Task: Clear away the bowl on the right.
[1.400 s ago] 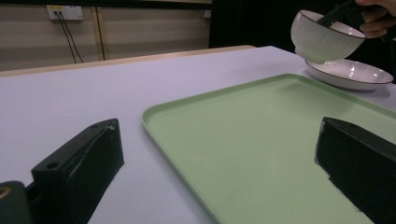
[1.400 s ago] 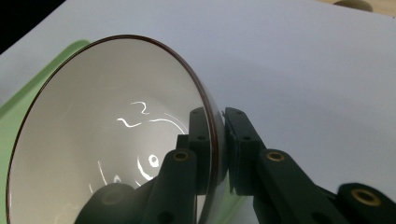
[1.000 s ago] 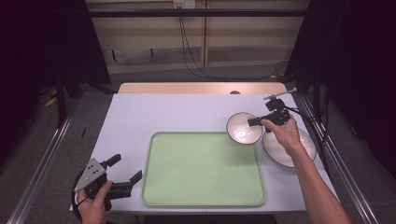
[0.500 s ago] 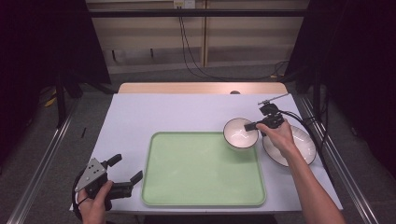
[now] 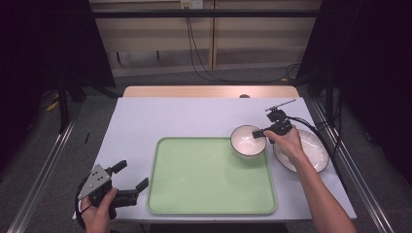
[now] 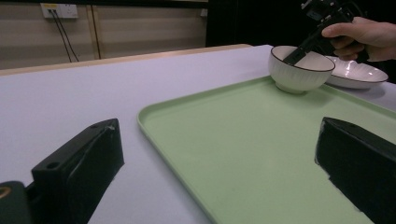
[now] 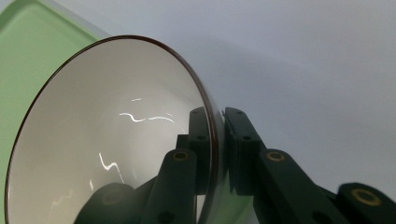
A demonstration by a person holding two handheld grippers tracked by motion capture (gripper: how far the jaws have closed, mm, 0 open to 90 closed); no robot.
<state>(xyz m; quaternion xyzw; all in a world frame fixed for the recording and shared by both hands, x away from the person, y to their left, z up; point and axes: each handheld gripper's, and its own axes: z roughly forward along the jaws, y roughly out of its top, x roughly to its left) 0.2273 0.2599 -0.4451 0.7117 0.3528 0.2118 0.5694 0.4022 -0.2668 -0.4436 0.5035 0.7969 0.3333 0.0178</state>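
Now your right gripper (image 5: 262,132) has carried the bowl (image 5: 248,141) leftward, off the table beside the plate (image 5: 311,151) and onto the far right corner of the green tray (image 5: 209,177). A second ago it was well over by the plate; half a second ago it had only reached the tray's edge. That suggests the carry is nearly done and that what remains is to settle the bowl and let go.

Your right gripper's jaws are pinched narrow on the bowl's rim, one inside and one outside, as the right gripper view shows plainly. In the left gripper view the bowl (image 6: 300,69) sits on or just above the tray surface, touching or nearly so; you cannot tell which from here. It stands close to upright, mouth facing up, perhaps tipped a little toward your right hand (image 5: 290,144). Being round, it has no long axis across the table; its only axis runs up through the mouth.

Your left gripper (image 5: 127,183) has not moved: it rests at the near left corner of the table (image 5: 170,114), jaws spread wide and empty, pointing along the tray.
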